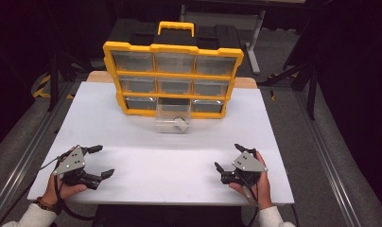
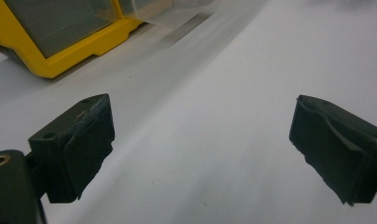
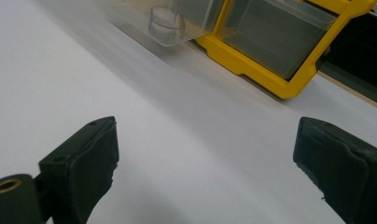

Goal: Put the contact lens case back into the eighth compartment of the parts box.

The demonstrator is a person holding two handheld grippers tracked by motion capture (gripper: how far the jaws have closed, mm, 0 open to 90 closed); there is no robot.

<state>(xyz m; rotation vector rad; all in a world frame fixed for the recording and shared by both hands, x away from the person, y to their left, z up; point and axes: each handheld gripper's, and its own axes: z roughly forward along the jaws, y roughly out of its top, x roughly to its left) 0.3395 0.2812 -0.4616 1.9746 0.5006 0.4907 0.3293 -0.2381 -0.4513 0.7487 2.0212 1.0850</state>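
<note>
A yellow-framed organiser (image 1: 172,78) with clear drawers stands upright at the back of the white table (image 1: 132,142). Its bottom middle drawer (image 1: 173,119) is pulled out onto the table, with a small white round object (image 1: 180,123) inside; the same drawer (image 3: 177,21) and white object (image 3: 165,23) appear in the right gripper view. My left gripper (image 1: 100,161) rests at the front left, jaws wide apart and empty (image 2: 200,154). At the front right my right gripper (image 1: 228,157) is also open with nothing between its jaws (image 3: 205,168). Both point toward the organiser.
A black case with a yellow handle (image 1: 176,29) lies behind the organiser. Metal rails (image 1: 19,161) run along both sides of the table, and table legs (image 1: 255,42) stand at the back right. The organiser's yellow corner (image 2: 51,65) is near in the left gripper view.
</note>
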